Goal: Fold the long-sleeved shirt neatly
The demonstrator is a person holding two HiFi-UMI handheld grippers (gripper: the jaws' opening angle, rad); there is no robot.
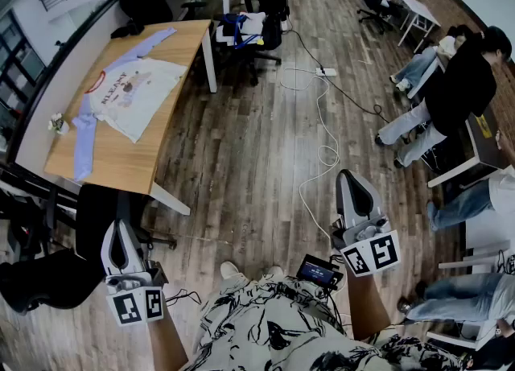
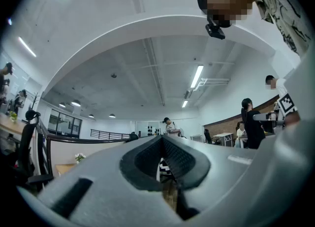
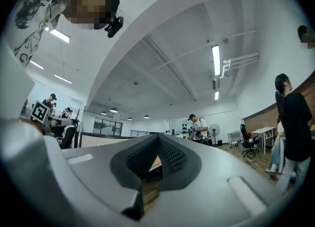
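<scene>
The long-sleeved shirt is lying spread flat on the wooden table in the upper left of the head view. Its white printed front is facing up and its pale blue sleeves are stretching out to either end. The person is standing well apart from that table, over the plank floor. The left gripper is hanging at the lower left and the right gripper at the lower right. Each gripper's jaws are pressing together, pinching nothing. A white cable is trailing across the floor in the middle of the frame, and people are sitting along the right edge.
</scene>
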